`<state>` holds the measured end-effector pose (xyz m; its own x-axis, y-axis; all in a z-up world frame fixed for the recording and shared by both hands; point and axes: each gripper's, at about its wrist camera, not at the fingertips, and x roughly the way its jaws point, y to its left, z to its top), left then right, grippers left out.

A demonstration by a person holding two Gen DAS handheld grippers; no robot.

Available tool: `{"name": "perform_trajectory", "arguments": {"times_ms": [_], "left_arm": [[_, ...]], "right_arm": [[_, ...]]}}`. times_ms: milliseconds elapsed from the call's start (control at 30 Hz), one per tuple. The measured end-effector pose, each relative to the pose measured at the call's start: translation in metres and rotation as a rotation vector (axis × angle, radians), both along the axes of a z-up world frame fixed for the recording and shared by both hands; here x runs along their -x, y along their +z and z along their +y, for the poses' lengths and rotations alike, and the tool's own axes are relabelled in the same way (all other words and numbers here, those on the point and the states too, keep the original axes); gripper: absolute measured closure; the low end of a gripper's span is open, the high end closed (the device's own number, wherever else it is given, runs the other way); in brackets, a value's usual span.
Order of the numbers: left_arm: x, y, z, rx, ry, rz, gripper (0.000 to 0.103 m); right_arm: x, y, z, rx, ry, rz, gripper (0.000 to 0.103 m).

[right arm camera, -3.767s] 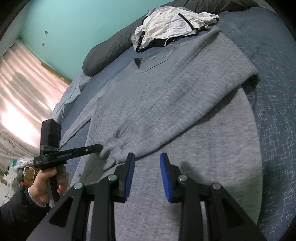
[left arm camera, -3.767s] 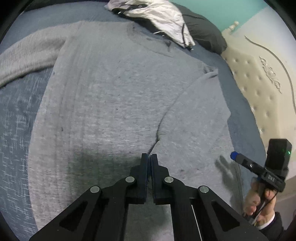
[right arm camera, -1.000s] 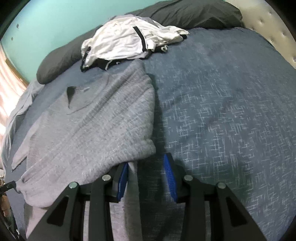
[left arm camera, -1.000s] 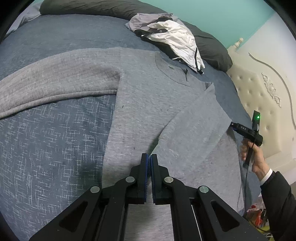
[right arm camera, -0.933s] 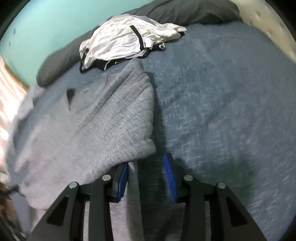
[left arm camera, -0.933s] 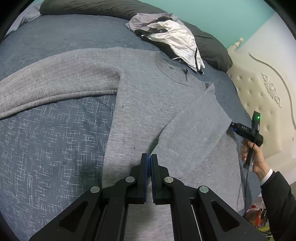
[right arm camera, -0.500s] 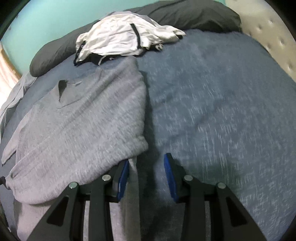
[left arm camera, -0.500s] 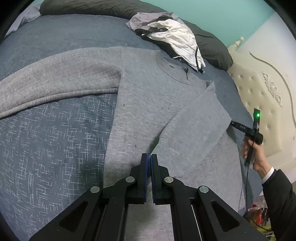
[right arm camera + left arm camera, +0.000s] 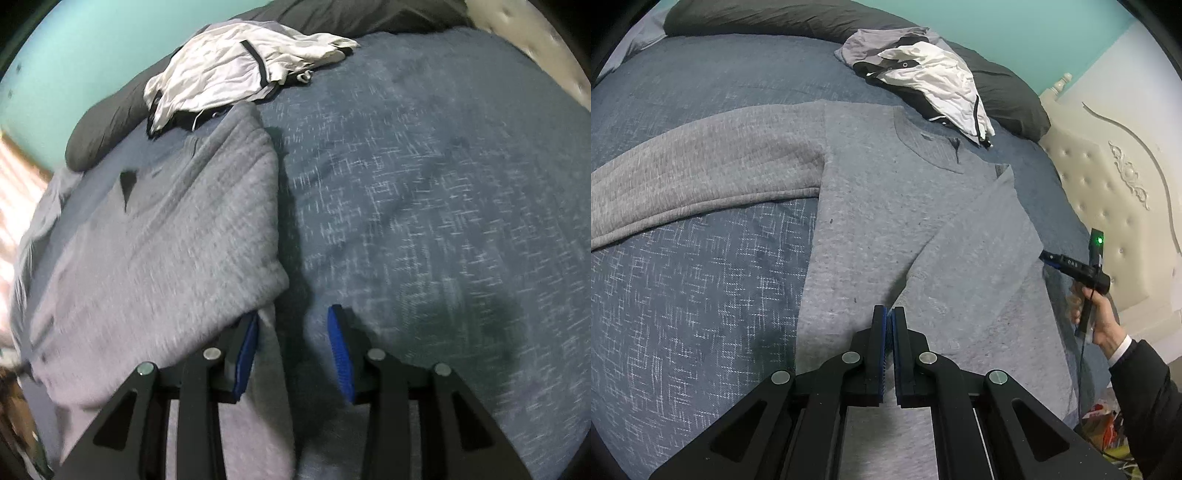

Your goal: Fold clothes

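one grey sweater (image 9: 871, 206), one white garment (image 9: 934, 85)

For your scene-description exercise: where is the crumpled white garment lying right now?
In the left wrist view, the white garment lies upper right on the blue bedspread, against the dark pillow, just beyond the grey sweater's neckline.

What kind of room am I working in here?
Most likely a bedroom. A grey sweater lies spread on a bed with a blue cover, dark pillows line its far end, and a cream tufted headboard stands beside a teal wall.
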<state>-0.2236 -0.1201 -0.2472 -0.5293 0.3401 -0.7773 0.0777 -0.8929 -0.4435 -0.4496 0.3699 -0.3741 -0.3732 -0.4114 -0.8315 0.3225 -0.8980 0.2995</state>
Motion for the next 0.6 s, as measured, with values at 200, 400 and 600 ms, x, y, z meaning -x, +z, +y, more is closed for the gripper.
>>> {"name": "perform_trajectory", "arguments": {"times_ms": [200,400,600], "left_arm": [[0.001,0.003,-0.002,-0.015,0.011,0.012,0.100],[0.003,0.011,-0.001,-0.013,0.009,0.025,0.100],[0.003,0.014,-0.006,-0.020,0.015,0.032,0.100]], "right_arm": [[-0.002,0.010,-0.001,-0.073,0.033,0.048,0.065],[-0.004,0.010,-0.026,-0.206,0.143,0.102,0.065],[-0.005,0.003,-0.039,-0.323,0.185,0.157,0.065]]}}
